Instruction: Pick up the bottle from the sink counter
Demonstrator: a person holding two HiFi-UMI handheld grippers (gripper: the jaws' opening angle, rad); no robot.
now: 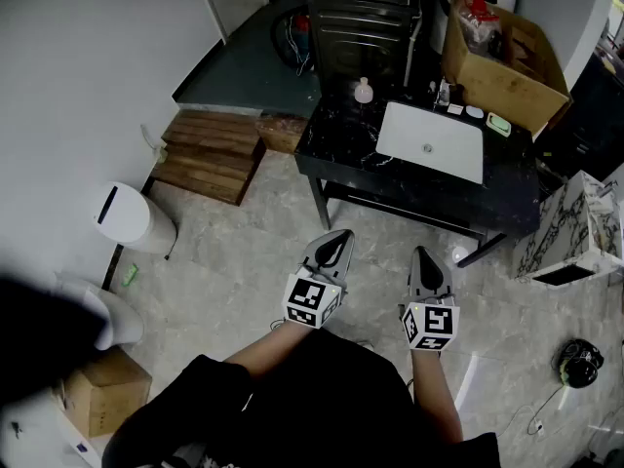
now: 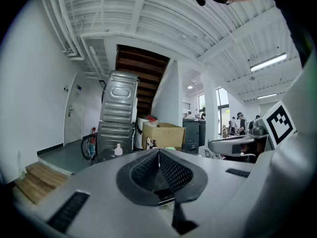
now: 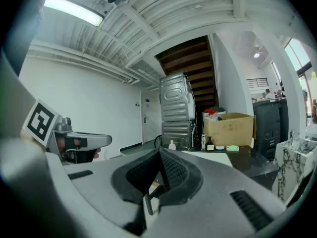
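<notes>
So, bottle (image 1: 364,91): small, pale pinkish w/ a lighter cap, upright on the black marble-look counter (image 1: 336,154), near its back-left corner, left of the white sink (image 1: 430,140) & apart from it. Nothing touches it. Across the basin, along the counter's back edge, a small dark bottle (image 1: 444,93), then a pale round item (image 1: 474,111) & a green dish-like thing (image 1: 498,124); too small to tell more. Open cardboard box (image 1: 507,61) sits at the counter's back-right, tilted. Behind the bottle stands a tall ribbed silver metal unit (image 1: 356,8), w/ the underside of a brown staircase above it in the gripper views.

Both grippers are well short of the counter, over the grey stone floor (image 1: 244,261), tips pointing toward it. Left gripper (image 1: 340,235): jaws pressed together, nothing between them. Right gripper (image 1: 420,253): jaws also closed tip to tip, empty. They're side by side, apart, each w/ its marker cube at the rear & the person's forearms behind.

Further out: wooden steps (image 1: 210,154) left of the counter, white bin (image 1: 132,217) by the left wall, second cardboard box (image 1: 102,393) at bottom-left, marble-pattern cabinet (image 1: 575,227) at right, round black item (image 1: 580,362) w/ a cable on the floor bottom-right
</notes>
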